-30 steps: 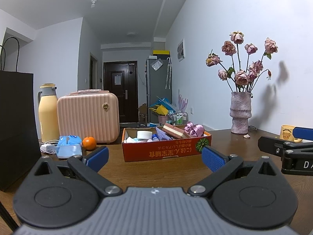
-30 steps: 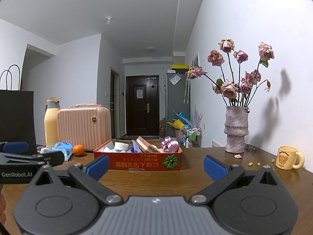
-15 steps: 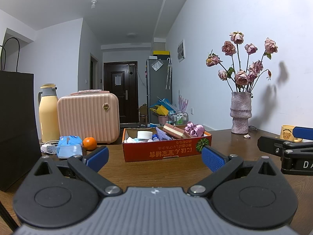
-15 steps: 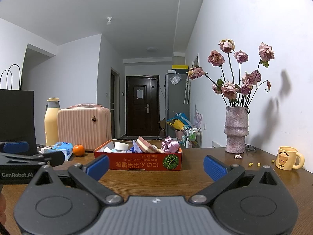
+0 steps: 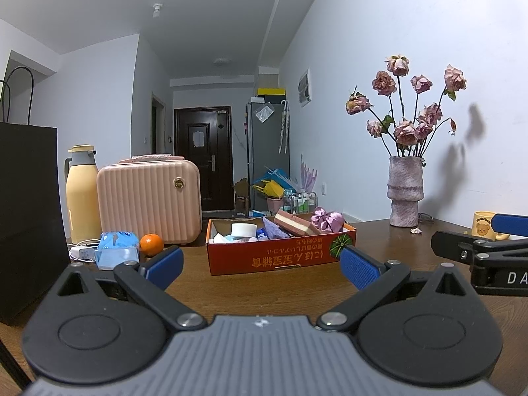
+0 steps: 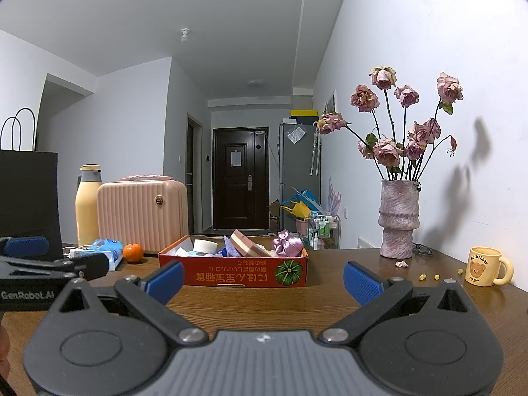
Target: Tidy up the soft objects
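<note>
Both sets of jaws are standing wide apart and gripping nothing. On the left gripper (image 5: pixel 260 264), the ribbed blue pads (image 5: pixel 358 269) are sitting at the ends of black hinged arms over a grooved grey body. The right gripper (image 6: pixel 262 279) is showing the same build, and its pads (image 6: pixel 359 282) are hovering above the bench (image 6: pixel 250 300), a smooth brown wooden top with a slight sheen.

Just ahead of both grippers, a shallow red cardboard box (image 6: pixel 231 272) with a printed green pumpkin is resting flat on the bench. Soft things are lying inside it: a layered pink-and-cream sponge (image 6: pixel 246 244) leaning at a tilt, a crinkled satin lilac bow (image 6: pixel 287 242) at the right end, a white roll (image 6: pixel 204 246) towards the left, and a bluish-purple cloth (image 6: pixel 229 247) between them.

Left of the box, a round orange (image 5: pixel 151 243) is sitting beside soft blue tissue packs (image 5: pixel 117 247). Behind these, a ribbed pink hard-shell case (image 5: pixel 148 198) is standing upright next to a smooth yellow flask (image 5: pixel 81 198), and a matte black paper bag (image 5: pixel 26 214) is filling the left edge.

Right of the box, well apart from it, a rough, waisted pinkish vase (image 6: pixel 397 219) is holding dried roses. A glossy cream mug (image 6: pixel 486 265) with a bear print is standing near the far right.
</note>
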A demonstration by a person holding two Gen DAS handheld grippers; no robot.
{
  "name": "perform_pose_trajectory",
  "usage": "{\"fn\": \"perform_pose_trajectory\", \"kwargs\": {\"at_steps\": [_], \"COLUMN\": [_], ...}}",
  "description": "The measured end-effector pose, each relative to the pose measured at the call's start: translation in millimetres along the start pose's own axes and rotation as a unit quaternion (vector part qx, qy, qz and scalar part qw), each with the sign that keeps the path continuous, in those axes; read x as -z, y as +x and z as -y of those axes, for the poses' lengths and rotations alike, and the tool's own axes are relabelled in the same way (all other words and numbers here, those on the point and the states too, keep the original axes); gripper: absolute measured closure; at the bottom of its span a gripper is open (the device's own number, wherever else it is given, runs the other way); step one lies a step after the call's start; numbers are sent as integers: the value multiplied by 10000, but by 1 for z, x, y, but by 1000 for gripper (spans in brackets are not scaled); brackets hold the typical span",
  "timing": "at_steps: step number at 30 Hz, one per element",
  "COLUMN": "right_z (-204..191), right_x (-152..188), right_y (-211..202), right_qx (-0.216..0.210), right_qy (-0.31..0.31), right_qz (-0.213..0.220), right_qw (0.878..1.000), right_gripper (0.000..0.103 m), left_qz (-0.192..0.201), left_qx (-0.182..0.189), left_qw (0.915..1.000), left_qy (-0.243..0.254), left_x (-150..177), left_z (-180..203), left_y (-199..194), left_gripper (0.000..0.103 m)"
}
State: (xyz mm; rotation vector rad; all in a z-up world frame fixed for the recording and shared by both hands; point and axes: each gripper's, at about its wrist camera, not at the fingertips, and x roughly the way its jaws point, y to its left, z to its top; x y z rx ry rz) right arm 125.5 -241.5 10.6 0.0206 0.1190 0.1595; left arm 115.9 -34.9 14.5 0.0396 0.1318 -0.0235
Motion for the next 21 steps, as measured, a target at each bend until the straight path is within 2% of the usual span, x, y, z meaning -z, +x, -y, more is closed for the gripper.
{"fn": "perform_pose_trajectory", "kwargs": {"at_steps": [14, 21], "right_z": [-1, -2], "right_x": [0, 0], "right_y": [-1, 3], "right_qx": [7, -2], "right_qy": [-5, -15], "right_qz": [-17, -53], "right_qw": [10000, 10000], "right_gripper": [0, 0], "left_qz": [76, 137], "left_qx": [-37, 88], "left_qw": [10000, 9999], "left_qy": [24, 48], "left_x": [0, 2], "left_z": [-1, 0], "left_y": [-3, -4], "left_gripper": [0, 0]}}
